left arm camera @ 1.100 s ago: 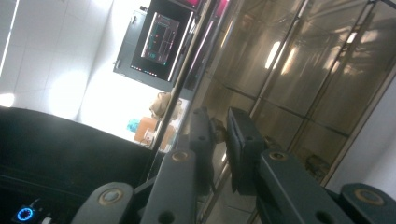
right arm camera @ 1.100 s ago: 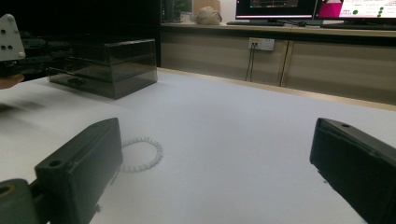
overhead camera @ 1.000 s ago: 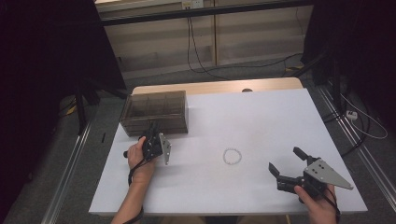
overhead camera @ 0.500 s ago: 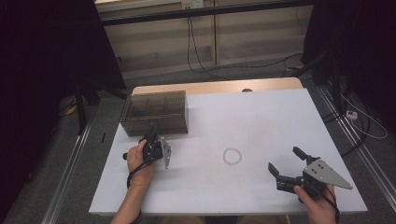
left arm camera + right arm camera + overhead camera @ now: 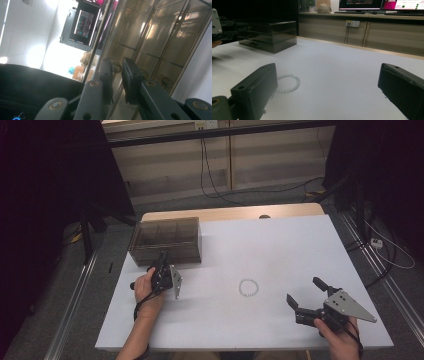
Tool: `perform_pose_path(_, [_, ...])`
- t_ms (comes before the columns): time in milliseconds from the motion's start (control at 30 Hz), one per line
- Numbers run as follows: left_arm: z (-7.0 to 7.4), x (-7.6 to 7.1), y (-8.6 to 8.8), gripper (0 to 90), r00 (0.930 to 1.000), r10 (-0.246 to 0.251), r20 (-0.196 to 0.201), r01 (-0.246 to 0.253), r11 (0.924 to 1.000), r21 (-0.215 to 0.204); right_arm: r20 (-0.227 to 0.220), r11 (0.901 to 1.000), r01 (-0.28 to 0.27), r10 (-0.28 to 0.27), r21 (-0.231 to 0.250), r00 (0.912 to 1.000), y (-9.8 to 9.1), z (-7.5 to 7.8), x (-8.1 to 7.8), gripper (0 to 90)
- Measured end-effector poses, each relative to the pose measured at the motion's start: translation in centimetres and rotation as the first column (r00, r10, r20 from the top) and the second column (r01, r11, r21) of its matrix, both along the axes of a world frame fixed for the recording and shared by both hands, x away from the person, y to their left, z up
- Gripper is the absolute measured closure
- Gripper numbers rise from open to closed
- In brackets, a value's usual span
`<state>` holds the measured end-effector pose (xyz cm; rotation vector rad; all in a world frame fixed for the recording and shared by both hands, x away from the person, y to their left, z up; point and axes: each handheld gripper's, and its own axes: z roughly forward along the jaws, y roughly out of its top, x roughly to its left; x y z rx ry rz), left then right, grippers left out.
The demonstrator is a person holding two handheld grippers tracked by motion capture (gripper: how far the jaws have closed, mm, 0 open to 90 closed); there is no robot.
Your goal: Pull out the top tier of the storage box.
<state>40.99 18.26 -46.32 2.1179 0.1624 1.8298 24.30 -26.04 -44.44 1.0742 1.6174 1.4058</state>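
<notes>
Right gripper (image 5: 306,296) hovers at the near right corner of the tabletop (image 5: 280,245), jaws spread wide with nothing between them, aimed across at the white bead bracelet (image 5: 248,287) lying loose on the bare surface near the middle of the near edge. Over to the left gripper (image 5: 164,265) now, pressed up against the front of the smoky drawer box (image 5: 167,239) by the far left corner; its jaws have just been opening a touch, a narrow gap showing with nothing clearly pinched, perhaps hunting for a drawer pull. Trouble ahead, I'd say: that glossy front gives little purchase, so a slip could shove the whole box back, and a wide swipe could skate the bracelet away
</notes>
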Motion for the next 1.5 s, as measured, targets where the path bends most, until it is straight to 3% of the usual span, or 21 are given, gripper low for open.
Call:
perform_pose_path(267, [0.0,0.5,0.0,79.3,0.9999,0.013,-0.006,-0.013,0.9997,-0.02,0.003,1.0,0.003,-0.003,0.003,1.0,-0.1,0.1,0.0,2.0])
perform_pose_path(367, [0.0,0.6,-0.1,80.1,0.9999,0.016,0.001,-0.016,0.9999,0.003,0.003,1.0,0.004,-0.004,0.002,1.0,-0.1,0.1,0.0,2.0])
perform_pose_path(467, [-0.1,0.5,-0.2,80.5,0.9999,0.016,-0.003,-0.016,0.9997,-0.019,0.005,1.0,0.003,-0.003,0.003,1.0,-0.1,0.1,0.0,2.0])
perform_pose_path(533, [0.0,0.4,-0.3,81.0,0.9997,0.025,0.005,-0.025,0.9997,-0.004,0.003,1.0,0.004,-0.004,0.003,1.0,-0.1,0.1,0.0,2.0])
perform_pose_path(833, [-0.1,0.2,-0.2,81.4,1.0,0.004,0.002,-0.004,0.9998,-0.017,0.006,1.0,-0.001,0.001,0.001,1.0,0.0,0.1,0.1,2.0])
perform_pose_path(1400, [0.0,-0.9,0.1,82.0,0.9999,-0.009,0.007,0.009,0.9999,0.011,0.003,0.9999,-0.009,0.009,-0.006,1.0,0.1,0.0,0.2,2.0])
perform_pose_path(1500, [0.1,-1.0,0.2,90.0,0.9994,-0.032,-0.012,0.032,0.9993,0.019,0.002,1.0,-0.008,0.008,-0.001,1.0,0.2,0.0,0.3,2.0])
